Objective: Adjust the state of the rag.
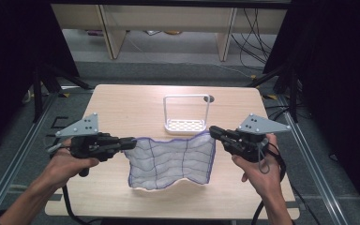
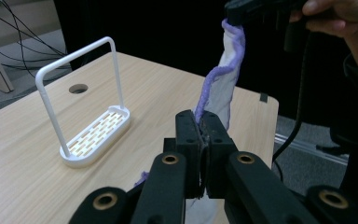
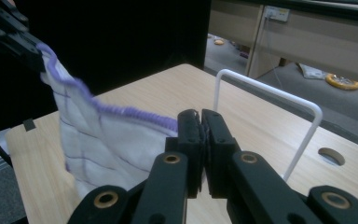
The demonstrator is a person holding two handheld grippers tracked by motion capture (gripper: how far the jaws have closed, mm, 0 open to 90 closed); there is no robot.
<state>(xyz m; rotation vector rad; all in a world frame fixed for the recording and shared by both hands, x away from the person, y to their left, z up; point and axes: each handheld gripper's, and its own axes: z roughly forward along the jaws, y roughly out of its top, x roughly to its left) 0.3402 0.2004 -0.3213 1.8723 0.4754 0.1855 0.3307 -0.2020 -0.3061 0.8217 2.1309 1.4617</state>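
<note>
the left gripper and right gripper each pinch 1 top corner of the cloth, stretched above the table just before the white rack, probably for hanging it.

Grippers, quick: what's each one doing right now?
Left gripper: closed on the left top corner of the cloth, holding it up.
Right gripper: closed on the cloth's right top corner.

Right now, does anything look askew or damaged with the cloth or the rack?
Nothing stands out. The white purple-edged cloth hangs spread between both shut grippers, its lower edge on the table; the white wire-handled rack stands upright behind it.
</note>
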